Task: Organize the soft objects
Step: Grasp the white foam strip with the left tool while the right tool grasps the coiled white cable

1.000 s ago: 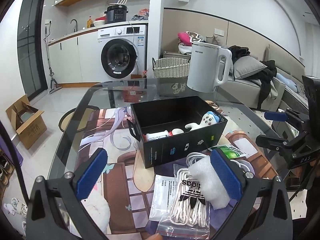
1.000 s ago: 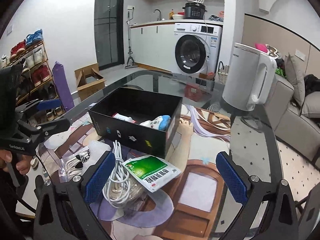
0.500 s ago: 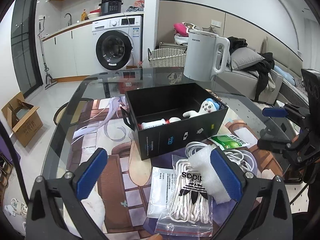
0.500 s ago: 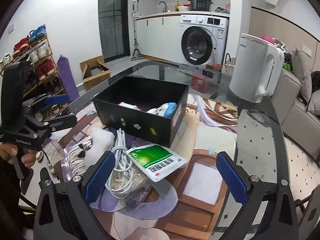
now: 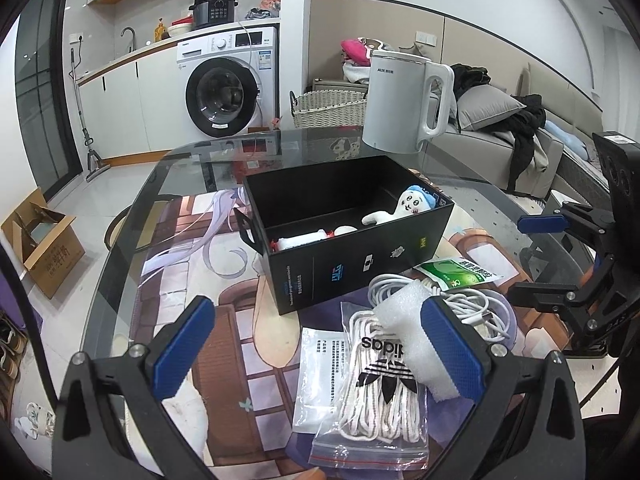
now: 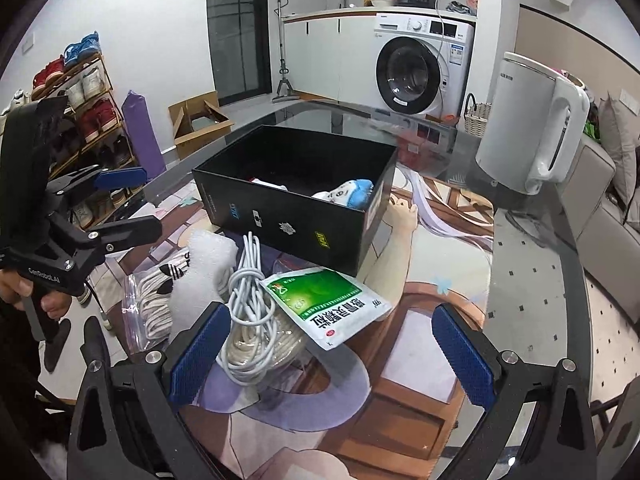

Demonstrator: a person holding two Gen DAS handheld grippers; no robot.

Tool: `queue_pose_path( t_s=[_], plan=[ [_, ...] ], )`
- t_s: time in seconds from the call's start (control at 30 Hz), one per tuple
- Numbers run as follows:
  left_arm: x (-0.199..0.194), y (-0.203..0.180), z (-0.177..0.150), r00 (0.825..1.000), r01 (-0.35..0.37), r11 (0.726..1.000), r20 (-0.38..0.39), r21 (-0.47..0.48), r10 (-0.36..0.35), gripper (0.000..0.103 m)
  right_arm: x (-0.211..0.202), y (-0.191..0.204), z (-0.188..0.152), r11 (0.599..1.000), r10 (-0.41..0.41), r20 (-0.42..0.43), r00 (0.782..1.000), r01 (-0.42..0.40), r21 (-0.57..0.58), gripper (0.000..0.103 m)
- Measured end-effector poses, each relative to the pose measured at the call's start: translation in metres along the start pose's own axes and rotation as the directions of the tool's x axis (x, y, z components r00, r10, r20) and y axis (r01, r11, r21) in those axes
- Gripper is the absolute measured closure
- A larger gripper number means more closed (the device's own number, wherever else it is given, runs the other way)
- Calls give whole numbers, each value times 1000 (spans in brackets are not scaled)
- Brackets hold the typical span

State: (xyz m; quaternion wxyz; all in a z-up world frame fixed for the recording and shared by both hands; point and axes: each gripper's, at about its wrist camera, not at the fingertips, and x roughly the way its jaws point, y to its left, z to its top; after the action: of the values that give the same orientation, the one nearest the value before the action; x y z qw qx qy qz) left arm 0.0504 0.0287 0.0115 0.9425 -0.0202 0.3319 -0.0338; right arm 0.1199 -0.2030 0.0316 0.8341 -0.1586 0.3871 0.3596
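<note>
glass table [image 5: 120,280], black box [image 5: 360,272], washing machine [image 5: 228,84]

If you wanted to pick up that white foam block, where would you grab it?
Probably across the short sides of the foam block, coming down from above. It lies tilted on top of the lace bag with nothing covering it, and the left gripper, open, already hangs nearest.

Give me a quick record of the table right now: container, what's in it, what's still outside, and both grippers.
container: black box, open top
inside box: white plush toy with blue cap
outside, in front of box: bagged white laces, foam piece, white cable coil, green sachet
behind box: white kettle
left gripper: open, holding nothing
right gripper: open, holding nothing
</note>
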Motion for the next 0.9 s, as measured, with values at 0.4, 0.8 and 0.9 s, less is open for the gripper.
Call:
queue_pose_path(
  t_s=[0.4, 0.8, 0.9],
  plan=[
    [1, -3, -1, 1000, -1, 1000, -5, 18, 1, 0, 6, -11, -4, 999, 14, 2, 1000, -14, 33, 1],
    [0, -4, -2, 1000, -2, 1000, -7, 23, 2, 0, 1, 11, -6, 990, 133, -21, 991, -133, -49, 1],
    [0, -4, -1, 1000, -3, 1000, -9, 20, 4, 0, 3, 15, -8, 984, 163, -47, 986, -166, -59, 6]
  ],
)
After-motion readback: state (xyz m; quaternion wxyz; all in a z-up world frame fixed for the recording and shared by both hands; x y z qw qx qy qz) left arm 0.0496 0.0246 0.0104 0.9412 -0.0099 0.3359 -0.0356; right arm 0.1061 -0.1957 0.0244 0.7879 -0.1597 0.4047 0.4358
